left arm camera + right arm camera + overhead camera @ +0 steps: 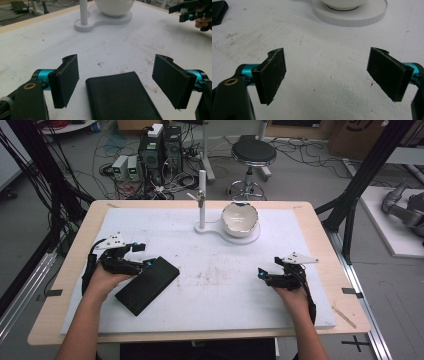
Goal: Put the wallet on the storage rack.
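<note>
A flat black leather case [147, 285] lies at an angle on the white mat, left of centre. My left gripper [145, 256] rests at the case's far left end, open. In the left gripper view the case [122, 100] lies low between the two wide-apart pads [66, 80] of my left gripper [118, 80], touching neither. My right gripper [269, 267] sits on the mat at the right, open and pointing left; in its own view my right gripper [328, 75] holds nothing and has bare mat beneath. A white bowl [240, 217] stands on a white base [252, 237] with an upright post [202, 200].
The white mat [215, 290] covers a wooden table [75, 250]. The other gripper [190, 12] appears at the top right of the left gripper view. A corner of the case [218, 11] and the base's rim [352, 20] appear in the right gripper view. A stool [252, 155] and computers [160, 150] stand beyond.
</note>
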A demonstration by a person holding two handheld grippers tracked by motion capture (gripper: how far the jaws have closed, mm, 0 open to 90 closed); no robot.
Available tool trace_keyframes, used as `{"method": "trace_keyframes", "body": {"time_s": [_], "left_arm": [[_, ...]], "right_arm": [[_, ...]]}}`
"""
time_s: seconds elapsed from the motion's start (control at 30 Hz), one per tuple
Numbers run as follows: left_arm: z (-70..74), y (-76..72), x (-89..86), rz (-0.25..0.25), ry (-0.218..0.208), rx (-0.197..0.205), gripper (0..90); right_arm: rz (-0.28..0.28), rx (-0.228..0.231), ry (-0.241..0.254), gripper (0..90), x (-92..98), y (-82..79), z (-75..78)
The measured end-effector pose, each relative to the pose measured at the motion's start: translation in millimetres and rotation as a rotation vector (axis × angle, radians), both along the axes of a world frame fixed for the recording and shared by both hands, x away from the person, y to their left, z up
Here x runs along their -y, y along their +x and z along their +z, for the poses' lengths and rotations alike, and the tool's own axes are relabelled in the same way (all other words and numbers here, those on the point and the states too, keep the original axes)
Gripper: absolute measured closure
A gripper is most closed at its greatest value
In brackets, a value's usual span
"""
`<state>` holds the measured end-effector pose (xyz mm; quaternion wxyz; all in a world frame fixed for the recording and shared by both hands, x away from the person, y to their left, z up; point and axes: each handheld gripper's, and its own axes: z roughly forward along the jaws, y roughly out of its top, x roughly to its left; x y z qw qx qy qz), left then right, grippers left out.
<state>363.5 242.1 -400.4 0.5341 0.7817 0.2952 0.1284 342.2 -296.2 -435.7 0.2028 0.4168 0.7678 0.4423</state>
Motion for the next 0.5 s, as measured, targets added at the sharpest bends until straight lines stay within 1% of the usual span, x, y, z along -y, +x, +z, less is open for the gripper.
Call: {"method": "trace_keyframes", "body": {"time_s": [0.03, 0.07, 0.17, 0.23, 0.33, 0.43, 0.5], "left_arm": [[0.0, 0.0, 0.0, 0.000, 0.000, 0.000, 21.5], [-2.1, 0.8, -2.0, -0.002, 0.009, -0.010, 21.5], [-8.5, 1.4, -9.0, 0.018, 0.034, -0.023, 21.5], [-14.3, 0.5, -14.3, 0.029, 0.029, -0.040, 21.5], [-22.5, -1.1, -21.6, 0.042, 0.037, -0.077, 21.4], [-32.2, -3.5, -26.3, 0.031, 0.066, -0.126, 21.4], [-38.6, -6.3, -29.0, 0.017, 0.078, -0.148, 21.4]], "right_arm": [[0.000, 0.000, 0.000, 15.9, 0.0, 0.0, 0.0], [0.005, 0.009, 0.000, 15.9, -0.4, 0.1, 0.3], [0.004, 0.014, -0.008, 15.9, -0.3, 0.2, 1.2], [0.005, 0.016, 0.000, 15.9, -1.8, 0.0, 1.4], [0.014, 0.010, -0.010, 15.9, -5.3, 3.3, -0.3], [0.016, 0.014, -0.012, 15.9, -6.1, 4.6, -0.2], [0.016, 0.016, -0.010, 15.9, -6.2, 4.6, 0.2]]}}
